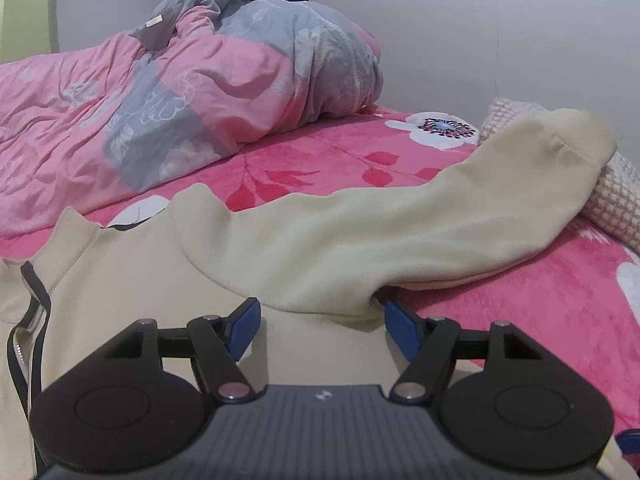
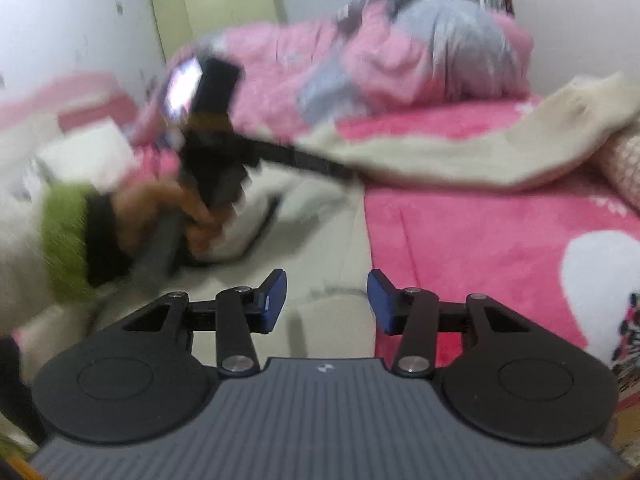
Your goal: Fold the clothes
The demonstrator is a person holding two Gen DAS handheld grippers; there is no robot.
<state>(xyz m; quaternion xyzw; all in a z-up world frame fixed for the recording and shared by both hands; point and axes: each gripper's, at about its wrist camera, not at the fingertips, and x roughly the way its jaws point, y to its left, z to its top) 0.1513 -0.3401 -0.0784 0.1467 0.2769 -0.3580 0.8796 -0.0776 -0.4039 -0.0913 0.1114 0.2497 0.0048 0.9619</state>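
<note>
Left gripper (image 1: 322,322) agape over cream jacket (image 1: 160,280), nothing clamped; right gripper (image 2: 327,300) likewise parted, empty; jacket flat on pink bedspread (image 1: 520,300), sleeve (image 1: 440,208) outstretched, apparently awaiting infolding.

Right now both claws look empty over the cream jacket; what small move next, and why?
Probably close the left claw on the fabric where the sleeve meets the cream jacket. The sleeve lies stretched out over the pink bedspread, unfolded, and the cloth sits between open blue pads. The right claw is open too, gripping nothing.
</note>
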